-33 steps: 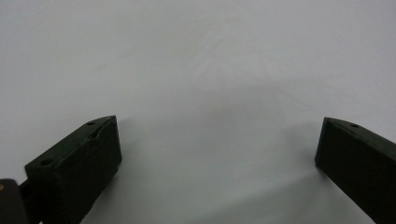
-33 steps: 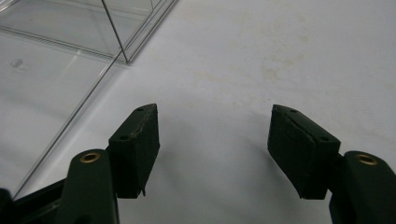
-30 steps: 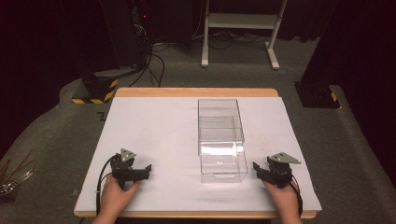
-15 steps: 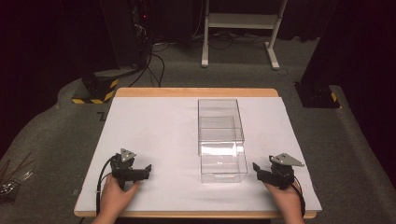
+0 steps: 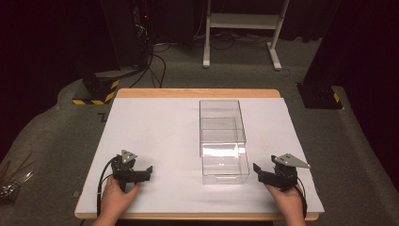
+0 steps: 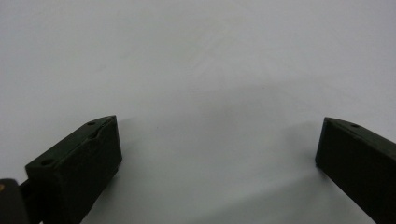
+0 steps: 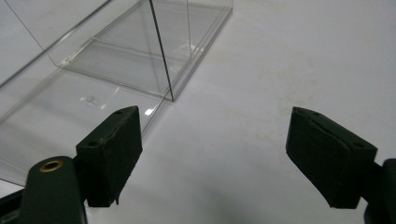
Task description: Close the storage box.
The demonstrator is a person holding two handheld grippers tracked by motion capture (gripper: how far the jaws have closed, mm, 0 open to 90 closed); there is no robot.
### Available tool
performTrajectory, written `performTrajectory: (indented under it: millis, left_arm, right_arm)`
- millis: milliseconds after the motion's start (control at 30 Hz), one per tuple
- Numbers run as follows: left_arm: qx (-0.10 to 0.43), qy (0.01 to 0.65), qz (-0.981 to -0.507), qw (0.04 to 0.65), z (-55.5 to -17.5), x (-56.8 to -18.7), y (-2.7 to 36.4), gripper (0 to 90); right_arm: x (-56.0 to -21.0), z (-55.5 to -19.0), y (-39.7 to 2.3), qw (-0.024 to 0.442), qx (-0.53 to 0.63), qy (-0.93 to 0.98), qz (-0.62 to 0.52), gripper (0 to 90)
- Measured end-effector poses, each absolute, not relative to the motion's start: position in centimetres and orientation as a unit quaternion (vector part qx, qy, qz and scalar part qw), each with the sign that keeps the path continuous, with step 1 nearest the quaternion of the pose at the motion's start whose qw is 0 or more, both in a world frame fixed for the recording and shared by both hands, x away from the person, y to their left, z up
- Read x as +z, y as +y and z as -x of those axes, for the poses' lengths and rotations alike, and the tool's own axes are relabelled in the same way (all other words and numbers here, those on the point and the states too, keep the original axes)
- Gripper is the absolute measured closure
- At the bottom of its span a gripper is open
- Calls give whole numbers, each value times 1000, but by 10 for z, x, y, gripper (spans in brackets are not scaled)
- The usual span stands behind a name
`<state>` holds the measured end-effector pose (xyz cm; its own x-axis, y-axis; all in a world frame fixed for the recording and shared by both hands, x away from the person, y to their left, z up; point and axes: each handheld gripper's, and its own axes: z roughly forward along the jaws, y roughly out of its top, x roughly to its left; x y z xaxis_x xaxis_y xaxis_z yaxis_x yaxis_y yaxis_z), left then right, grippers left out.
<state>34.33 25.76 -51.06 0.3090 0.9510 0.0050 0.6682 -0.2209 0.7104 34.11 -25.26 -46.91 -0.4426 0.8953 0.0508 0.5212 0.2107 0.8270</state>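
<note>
Looks like a lab/studio: black curtains [image 5: 47, 42], grey carpet [image 5: 56, 136], hazard-striped stand base [image 5: 96, 89], white-covered test table [image 5: 155, 127].

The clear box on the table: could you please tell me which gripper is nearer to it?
Right. The right gripper sits just beside the clear box; the left gripper lies farther off on its other side.

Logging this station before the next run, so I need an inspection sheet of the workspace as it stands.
Surface: white table, wooden edge, bare around the box.
Job's things: clear box, empty, open-topped, held by neither gripper.
Clutter: nothing seen on the table.
Grippers: left gripper open, over bare surface; right gripper open, its fingers have just been opening, nothing between them, box apart at its side.
Cables: black cable loops from the left gripper.
Surroundings: white stand, floor cables, dark curtains.
</note>
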Motion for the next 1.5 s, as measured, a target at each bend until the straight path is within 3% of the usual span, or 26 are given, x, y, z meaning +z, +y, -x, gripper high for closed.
performTrajectory:
  millis: [900, 1500]
  left_arm:
    - [227, 542, -747, 310, -343, -511, 258, 5]
    - [227, 542, -747, 310, -344, -511, 258, 5]
  right_arm:
    - [-435, -308, -246, 232, 470, 728, -441, 170]
    - [-435, -299, -231, 220, 478, 740, -418, 179]
